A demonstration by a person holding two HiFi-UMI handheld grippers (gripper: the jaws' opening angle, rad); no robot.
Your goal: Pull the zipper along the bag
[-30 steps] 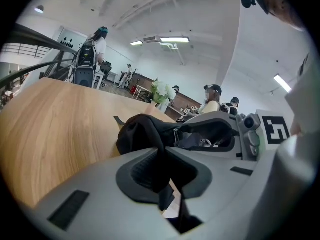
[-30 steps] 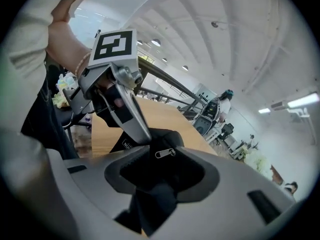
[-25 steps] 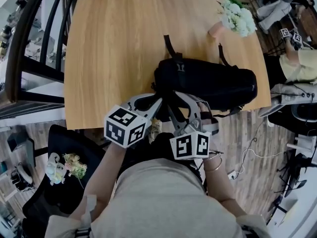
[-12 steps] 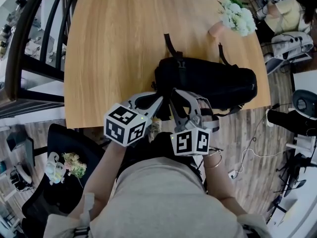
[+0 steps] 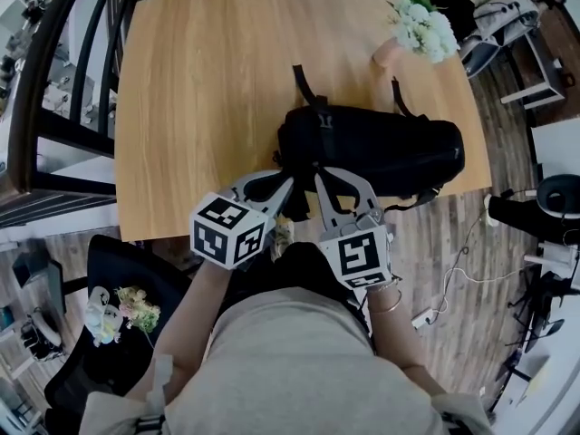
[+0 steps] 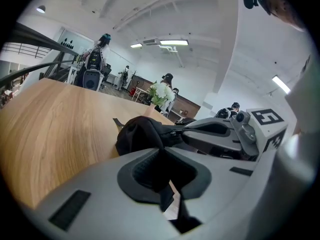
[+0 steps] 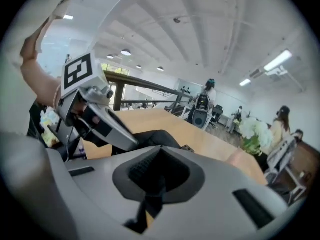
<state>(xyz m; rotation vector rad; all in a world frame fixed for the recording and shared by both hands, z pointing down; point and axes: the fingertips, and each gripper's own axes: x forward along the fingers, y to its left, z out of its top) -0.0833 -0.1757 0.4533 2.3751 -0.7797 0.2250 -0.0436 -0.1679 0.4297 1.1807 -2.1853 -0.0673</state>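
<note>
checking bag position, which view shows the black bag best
Head view: nearly the whole black bag lies on the table, straps included. Left gripper view shows only its near end; right gripper view, a dark sliver.

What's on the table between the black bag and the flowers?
Only bare tabletop, crossed by a strap of the bag that reaches toward the flowers; the head view shows it.

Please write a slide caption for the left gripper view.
Left tongs shut on a dark strip by the black bag, wooden table beyond.
</note>
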